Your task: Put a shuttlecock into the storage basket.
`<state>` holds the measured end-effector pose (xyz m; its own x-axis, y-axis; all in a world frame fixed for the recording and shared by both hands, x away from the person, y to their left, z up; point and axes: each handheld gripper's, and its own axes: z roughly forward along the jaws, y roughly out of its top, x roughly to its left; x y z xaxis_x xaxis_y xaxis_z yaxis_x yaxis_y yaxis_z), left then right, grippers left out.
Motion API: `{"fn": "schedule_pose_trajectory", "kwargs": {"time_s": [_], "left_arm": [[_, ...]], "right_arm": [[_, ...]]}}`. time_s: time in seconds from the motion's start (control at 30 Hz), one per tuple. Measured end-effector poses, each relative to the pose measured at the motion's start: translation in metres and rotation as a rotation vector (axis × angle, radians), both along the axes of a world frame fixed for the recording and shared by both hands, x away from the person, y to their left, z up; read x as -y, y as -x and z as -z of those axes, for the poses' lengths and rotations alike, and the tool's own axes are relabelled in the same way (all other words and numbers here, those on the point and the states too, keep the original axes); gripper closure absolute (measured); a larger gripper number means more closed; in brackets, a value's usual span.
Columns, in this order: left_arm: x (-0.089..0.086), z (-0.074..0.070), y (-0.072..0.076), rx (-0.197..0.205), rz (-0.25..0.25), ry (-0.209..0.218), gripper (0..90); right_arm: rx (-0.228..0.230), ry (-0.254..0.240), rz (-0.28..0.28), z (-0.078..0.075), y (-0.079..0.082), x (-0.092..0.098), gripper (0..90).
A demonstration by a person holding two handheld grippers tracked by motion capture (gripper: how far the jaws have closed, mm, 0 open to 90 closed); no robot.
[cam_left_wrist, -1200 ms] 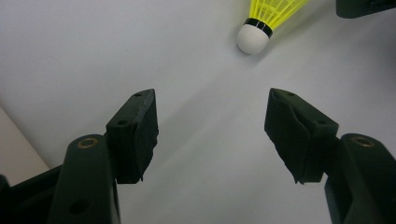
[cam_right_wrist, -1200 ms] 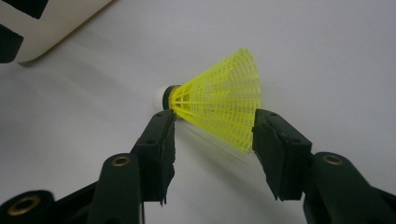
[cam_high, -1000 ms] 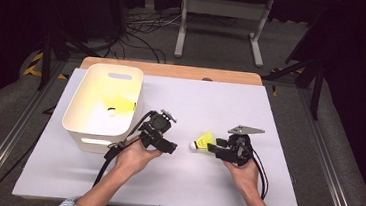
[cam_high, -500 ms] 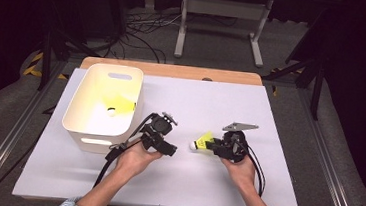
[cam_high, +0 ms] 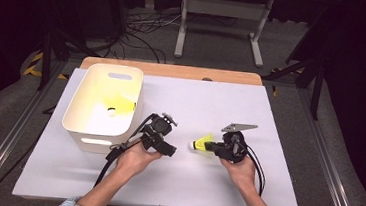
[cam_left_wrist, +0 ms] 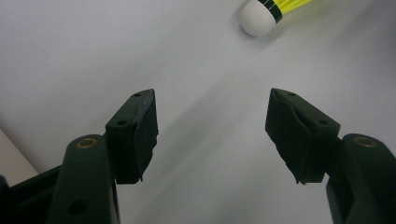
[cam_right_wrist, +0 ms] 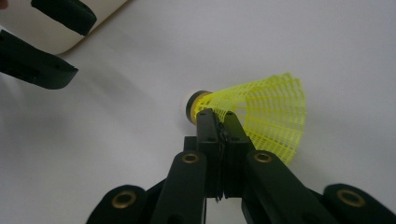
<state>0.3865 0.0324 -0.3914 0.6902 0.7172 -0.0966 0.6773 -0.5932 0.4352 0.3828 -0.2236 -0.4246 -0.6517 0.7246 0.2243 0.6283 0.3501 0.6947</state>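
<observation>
While resting low over the white desk (cam_high: 189,184), grips the shuttlecock (cam_high: 201,144) with the right hand-held gripper (cam_high: 211,146). Pinches the yellow mesh skirt near the cork end, pads pressed together with the netting squeezed between them, as seen up close in the right gripper view (cam_right_wrist: 219,121). Has just been closing those jaws onto the skirt. Leaves the open flare of the shuttlecock (cam_right_wrist: 266,116) fanning out to one side of the jaws, and the white cork tip pointing away, towards the other hand. Cannot tell whether the cork touches the desk or sits just clear of it.

Holds the left hand-held gripper (cam_high: 172,149) near the cork, aimed at it but apart from it, with jaws spread wide and nothing between them. Shows, in the left gripper view, bare desk between the two black pads (cam_left_wrist: 212,121) and the shuttlecock's cork (cam_left_wrist: 261,14) farther off at the top edge.

Keeps both close to the middle of the desk, right hand (cam_high: 238,168) and left hand (cam_high: 133,159) coming in from the near edge. Places the shuttlecock to the right of the white bin (cam_high: 83,124), which stands at the left part of the desk just beside the left hand-held gripper. Holds inside that bin a second yellow shuttlecock (cam_high: 120,105), lying on its floor.
</observation>
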Motion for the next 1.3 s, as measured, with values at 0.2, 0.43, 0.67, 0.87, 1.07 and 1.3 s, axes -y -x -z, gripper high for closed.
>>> {"fn": "schedule_pose_trajectory", "kwargs": {"time_s": [0.2,0.43,0.67,0.87,1.07,1.3], "left_arm": [[0.0,0.0,-0.001,0.004,0.007,0.014,34.2],[-0.001,-0.001,-0.001,0.008,0.016,0.013,33.6],[-0.002,-0.002,-0.002,0.014,0.02,0.014,33.4],[-0.002,-0.001,-0.003,0.013,0.029,0.013,33.2],[0.0,0.001,-0.003,0.013,0.042,-0.003,32.7],[0.003,0.004,-0.004,0.014,0.064,-0.013,32.5]], "right_arm": [[-0.001,-0.008,-0.027,-0.003,0.001,-0.003,89.8],[0.002,-0.018,-0.049,-0.007,0.002,-0.005,89.8],[0.005,-0.033,-0.079,-0.014,0.005,-0.009,89.8],[0.002,-0.046,-0.101,-0.017,0.006,-0.012,89.9],[-0.013,-0.074,-0.128,-0.019,0.006,-0.016,89.8],[-0.02,-0.089,-0.146,-0.02,0.006,-0.019,89.8]]}}
